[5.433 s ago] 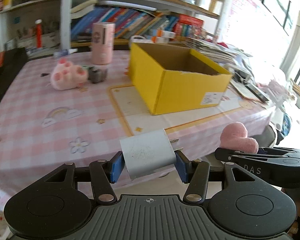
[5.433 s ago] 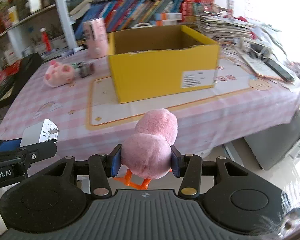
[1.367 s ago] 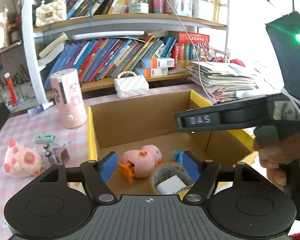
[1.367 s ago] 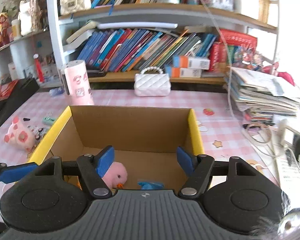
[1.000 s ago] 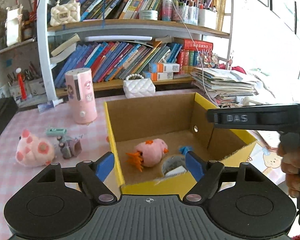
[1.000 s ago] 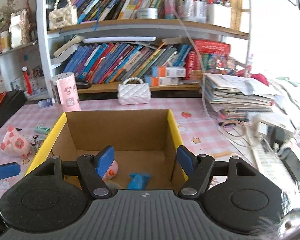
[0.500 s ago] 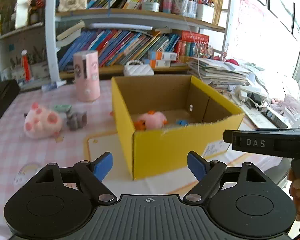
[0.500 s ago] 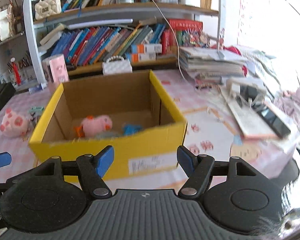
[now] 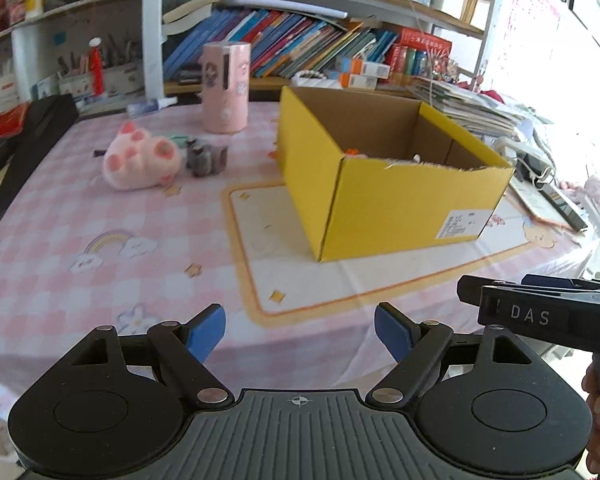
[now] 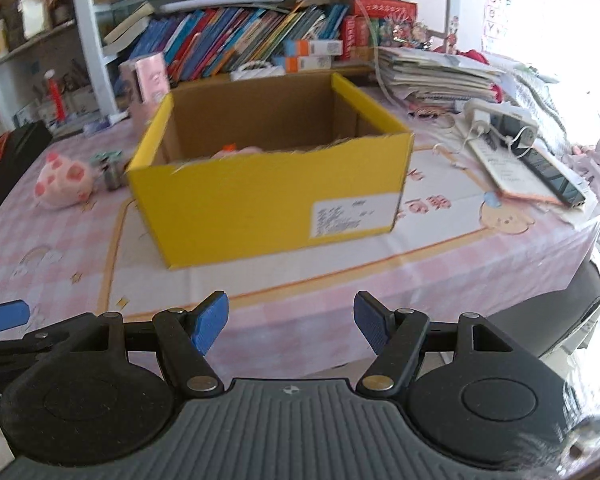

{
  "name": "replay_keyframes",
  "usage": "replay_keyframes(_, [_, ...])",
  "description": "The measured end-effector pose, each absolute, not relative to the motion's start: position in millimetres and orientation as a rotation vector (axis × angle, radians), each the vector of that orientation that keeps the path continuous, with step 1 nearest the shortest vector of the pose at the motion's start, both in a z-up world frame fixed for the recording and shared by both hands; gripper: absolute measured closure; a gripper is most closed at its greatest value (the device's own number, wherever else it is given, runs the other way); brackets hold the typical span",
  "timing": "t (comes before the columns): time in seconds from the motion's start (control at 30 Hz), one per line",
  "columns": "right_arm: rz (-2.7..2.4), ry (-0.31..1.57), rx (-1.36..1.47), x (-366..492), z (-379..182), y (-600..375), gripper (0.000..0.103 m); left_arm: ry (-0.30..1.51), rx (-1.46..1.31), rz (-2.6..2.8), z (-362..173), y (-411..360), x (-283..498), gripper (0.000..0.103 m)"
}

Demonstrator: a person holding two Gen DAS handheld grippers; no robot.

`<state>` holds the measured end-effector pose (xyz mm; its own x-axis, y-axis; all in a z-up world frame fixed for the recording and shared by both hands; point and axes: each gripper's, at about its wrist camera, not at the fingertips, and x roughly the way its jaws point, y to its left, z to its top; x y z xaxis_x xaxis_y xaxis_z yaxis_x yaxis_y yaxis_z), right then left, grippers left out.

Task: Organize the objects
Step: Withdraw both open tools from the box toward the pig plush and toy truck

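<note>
Both claws stand open with nothing between their blue pads: the left claw (image 9: pixel 299 332) hovers over the near edge of the table (image 9: pixel 100 280), and the right claw (image 10: pixel 291 322) does the same, seen in the left view as a black bar at about 4 o'clock. Outward from them, at roughly 1 o'clock in the left view and 12 o'clock in the right, sits one yellow box (image 9: pixel 400 204) on a pale mat. Over its torn front rim only a sliver of one pink soft toy (image 10: pixel 240 153) with an orange bit shows; whatever else lies inside is hidden. So part of the sorting looks done. Still out on the table, at about 11 o'clock in the left view, are one pink plush paw (image 9: pixel 140 160), one small grey item (image 9: pixel 206 156) just beside it, blurred, with a greenish scrap behind, and farther back one pink cylinder (image 9: pixel 225 88). By my reckoning those three or four loose things are what is left, if they belong in the box at all.
</note>
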<state>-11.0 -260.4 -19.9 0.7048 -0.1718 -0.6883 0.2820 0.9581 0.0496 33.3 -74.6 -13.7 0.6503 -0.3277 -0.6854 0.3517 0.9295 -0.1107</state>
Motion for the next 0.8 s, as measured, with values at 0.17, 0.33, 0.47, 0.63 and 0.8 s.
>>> replay_keyframes(0.17, [-0.213, 0.766, 0.153, -16, -23, -238, 0.035, 0.785, 0.031, -0.347, -15, -54, 23, 0.019])
replay_keyframes(0.33, [-0.168, 0.772, 0.147, -16, -23, -218, 0.035, 0.784, 0.023, -0.309, -13, -35, 18, 0.019])
replay_keyframes(0.47, [-0.132, 0.772, 0.133, -15, -21, -201, 0.035, 0.778, 0.020, -0.285, -11, -20, 14, 0.018])
replay_keyframes(0.63, [-0.089, 0.760, 0.107, -12, -17, -182, 0.035, 0.758, 0.003, -0.253, -6, -3, 11, 0.018])
replay_keyframes(0.8, [-0.060, 0.742, 0.084, -10, -11, -165, 0.035, 0.735, -0.002, -0.233, -1, 11, 9, 0.018])
